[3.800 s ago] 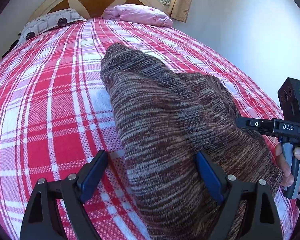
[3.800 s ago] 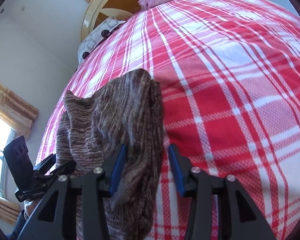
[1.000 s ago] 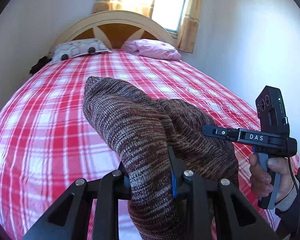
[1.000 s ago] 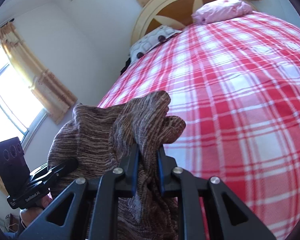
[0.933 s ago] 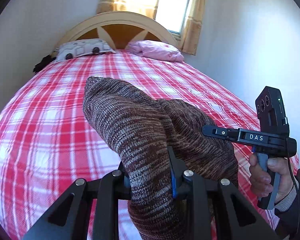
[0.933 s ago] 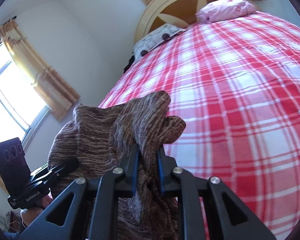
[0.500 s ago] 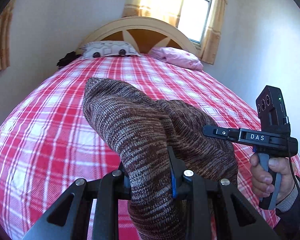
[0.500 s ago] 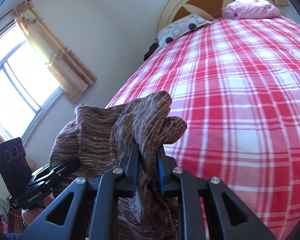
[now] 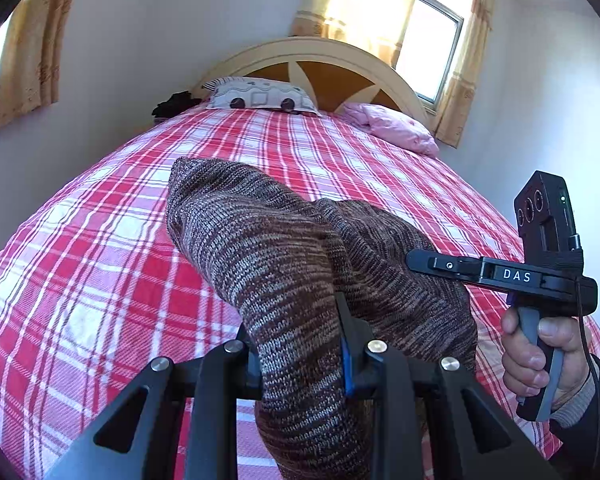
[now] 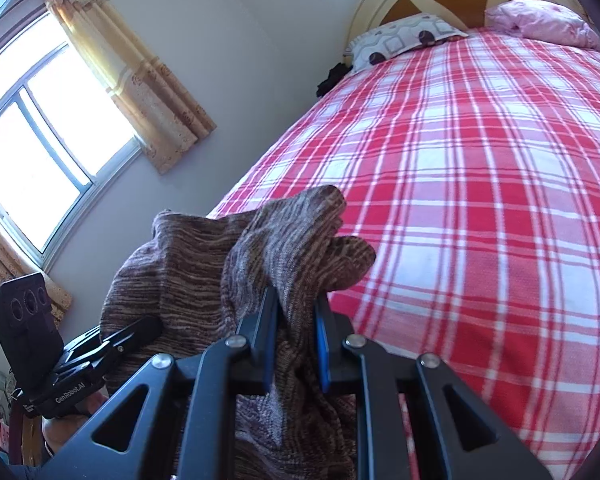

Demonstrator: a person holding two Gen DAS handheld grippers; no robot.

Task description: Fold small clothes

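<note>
A brown and grey striped knit garment (image 9: pixel 268 248) hangs bunched between both grippers above the red plaid bed (image 9: pixel 80 280). My left gripper (image 9: pixel 300 344) is shut on one thick fold of it, which drapes over and hides the pads. My right gripper (image 10: pixel 296 320) is shut on another fold of the same knit garment (image 10: pixel 284 248), its blue pads pressing the cloth from both sides. In the left wrist view the right gripper's body (image 9: pixel 540 276) sits at the right edge, held by a hand (image 9: pixel 540 352). The left gripper's body (image 10: pixel 40 360) shows at the lower left of the right wrist view.
The bed runs back to a curved wooden headboard (image 9: pixel 320 64) with a patterned pillow (image 9: pixel 260 98) and a pink pillow (image 9: pixel 392 128). A dark bundle (image 9: pixel 176 104) lies at the bed's far left corner. Curtained windows (image 10: pixel 48 120) and white walls flank the bed.
Both grippers have swung sideways together with the knit garment held between them. More of the left wall, its window and curtains has come into view. The grips are unchanged.
</note>
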